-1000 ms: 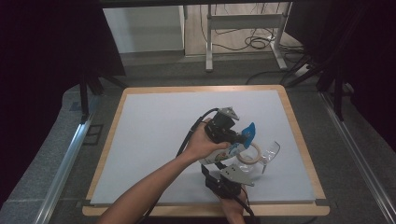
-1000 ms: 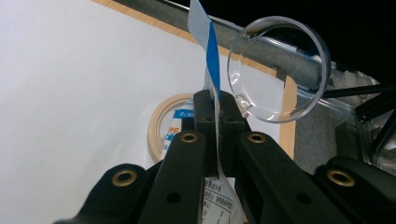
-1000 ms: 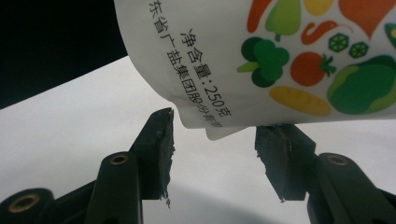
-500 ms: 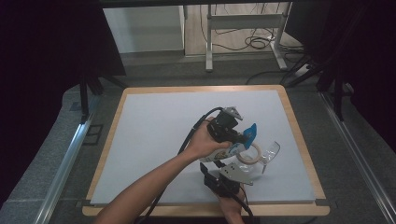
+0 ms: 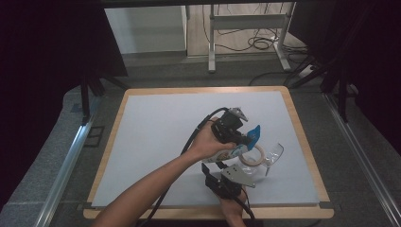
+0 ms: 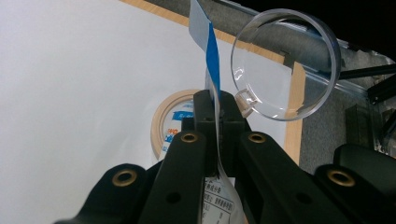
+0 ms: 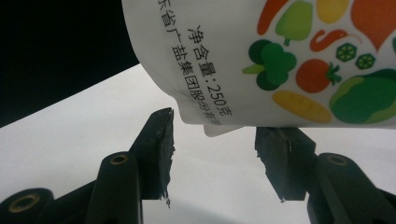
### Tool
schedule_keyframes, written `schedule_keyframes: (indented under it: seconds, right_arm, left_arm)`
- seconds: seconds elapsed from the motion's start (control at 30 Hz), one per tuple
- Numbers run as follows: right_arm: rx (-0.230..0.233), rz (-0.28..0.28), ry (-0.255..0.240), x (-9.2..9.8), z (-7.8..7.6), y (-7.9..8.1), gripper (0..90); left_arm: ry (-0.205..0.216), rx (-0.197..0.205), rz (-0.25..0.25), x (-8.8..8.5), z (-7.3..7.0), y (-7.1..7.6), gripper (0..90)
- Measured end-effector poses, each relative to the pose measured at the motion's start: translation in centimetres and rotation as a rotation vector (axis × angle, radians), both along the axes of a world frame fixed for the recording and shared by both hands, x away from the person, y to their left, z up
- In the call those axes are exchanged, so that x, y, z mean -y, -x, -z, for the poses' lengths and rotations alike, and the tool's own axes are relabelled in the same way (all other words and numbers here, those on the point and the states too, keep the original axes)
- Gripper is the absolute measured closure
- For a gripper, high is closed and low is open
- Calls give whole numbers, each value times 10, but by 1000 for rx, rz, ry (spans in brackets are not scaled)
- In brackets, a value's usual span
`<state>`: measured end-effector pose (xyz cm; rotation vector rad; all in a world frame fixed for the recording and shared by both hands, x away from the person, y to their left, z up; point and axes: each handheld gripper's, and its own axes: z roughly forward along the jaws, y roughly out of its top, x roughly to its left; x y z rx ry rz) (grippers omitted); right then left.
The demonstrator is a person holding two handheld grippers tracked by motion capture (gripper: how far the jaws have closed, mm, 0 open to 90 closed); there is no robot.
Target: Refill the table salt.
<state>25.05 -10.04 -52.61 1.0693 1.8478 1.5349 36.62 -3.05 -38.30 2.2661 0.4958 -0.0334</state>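
a pale grey table mat (image 5: 156, 142) under dim light. just beside a tape roll (image 5: 252, 156), the left gripper (image 6: 217, 109) pinches a soft, light, slippery printed pouch (image 7: 280, 56) by its flat blue top seam; the right gripper (image 7: 212, 140) spread below its bottom corner, not touching

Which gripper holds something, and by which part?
The left gripper is shut on the pouch, clamping its blue top edge. The right gripper is open.

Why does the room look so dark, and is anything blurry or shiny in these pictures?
High view: the white table is lit, surroundings nearly black. Left gripper view: the clear glass catches glints; the near jaws look soft. Right gripper view: the printed bag is sharp, with black background at upper left.
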Motion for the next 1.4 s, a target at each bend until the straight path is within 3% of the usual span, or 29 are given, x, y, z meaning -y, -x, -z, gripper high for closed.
schedule_keyframes:
  seconds: [0.6,0.73,1.0,1.4]
  right_arm:
    - [21,18,-2,-2,-4,-1,478]
    - [16,28,-14,-2,-6,-2,478]
    - [49,42,16,-3,-6,-2,484]
    - [47,37,22,-4,-5,-4,483]
  left_arm:
    - [-35,-5,7,8,-5,-1,900]
    - [-63,-4,19,14,-7,-2,900]
    - [-85,-10,27,18,-7,-2,900]
    - [-81,-16,7,17,-6,-6,900]
